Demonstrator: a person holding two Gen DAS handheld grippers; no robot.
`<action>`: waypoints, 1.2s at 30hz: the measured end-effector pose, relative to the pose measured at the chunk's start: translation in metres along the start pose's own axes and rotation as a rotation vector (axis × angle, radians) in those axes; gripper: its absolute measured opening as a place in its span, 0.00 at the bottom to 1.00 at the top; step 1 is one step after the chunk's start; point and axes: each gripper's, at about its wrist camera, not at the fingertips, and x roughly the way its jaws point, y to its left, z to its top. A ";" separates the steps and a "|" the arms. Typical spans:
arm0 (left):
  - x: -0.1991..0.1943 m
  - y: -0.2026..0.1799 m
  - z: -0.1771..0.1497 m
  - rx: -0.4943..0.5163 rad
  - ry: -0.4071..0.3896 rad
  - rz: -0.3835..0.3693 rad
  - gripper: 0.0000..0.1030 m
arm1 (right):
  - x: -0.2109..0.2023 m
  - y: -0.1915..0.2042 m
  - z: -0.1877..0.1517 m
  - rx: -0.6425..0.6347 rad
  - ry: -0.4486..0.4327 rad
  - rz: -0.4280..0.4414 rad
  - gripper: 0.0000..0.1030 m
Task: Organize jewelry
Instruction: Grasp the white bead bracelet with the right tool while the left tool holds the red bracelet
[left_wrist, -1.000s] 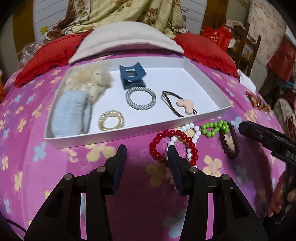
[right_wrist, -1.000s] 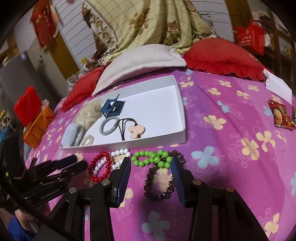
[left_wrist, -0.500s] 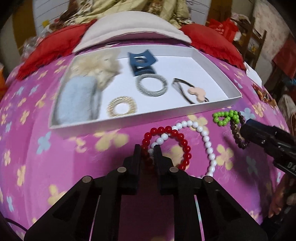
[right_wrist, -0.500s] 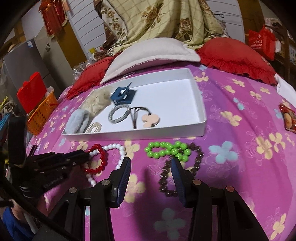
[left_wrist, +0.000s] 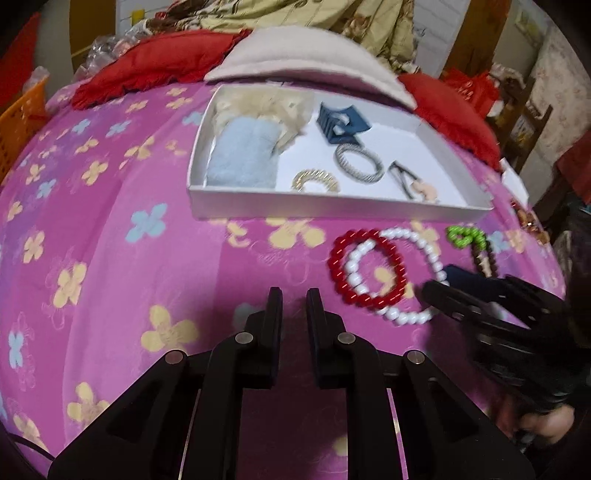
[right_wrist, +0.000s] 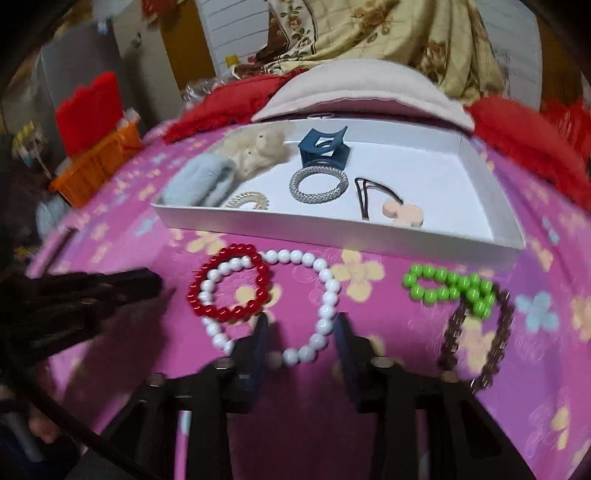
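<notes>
My right gripper (right_wrist: 301, 328) has its jaws apart, straddling the near arc of the white bracelet (right_wrist: 321, 325), evidently set to pinch it for the tray (right_wrist: 369, 236) beyond. My left gripper (left_wrist: 293, 295) sits nearly closed on nothing, left of the red bracelet (left_wrist: 369, 271), which overlaps the white one on the bed (left_wrist: 110, 258).

Both grippers matte black w/ silver screws: left gripper (left_wrist: 294, 295) black pads, right gripper (right_wrist: 301, 336) navy pads.

I see a pink flowered bedspread (right_wrist: 388, 424). On it lie a white tray (right_wrist: 332, 236), 4 bead bracelets and 3 pillows.
</notes>
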 end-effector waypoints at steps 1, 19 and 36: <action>-0.002 -0.001 0.000 0.005 -0.014 -0.003 0.12 | 0.001 0.002 0.001 -0.007 0.011 0.013 0.08; 0.002 -0.010 0.010 0.014 -0.009 -0.090 0.12 | -0.105 -0.032 -0.005 0.123 -0.235 0.079 0.08; 0.038 -0.065 0.016 0.196 0.029 -0.105 0.18 | -0.082 -0.075 -0.048 0.215 -0.046 -0.072 0.42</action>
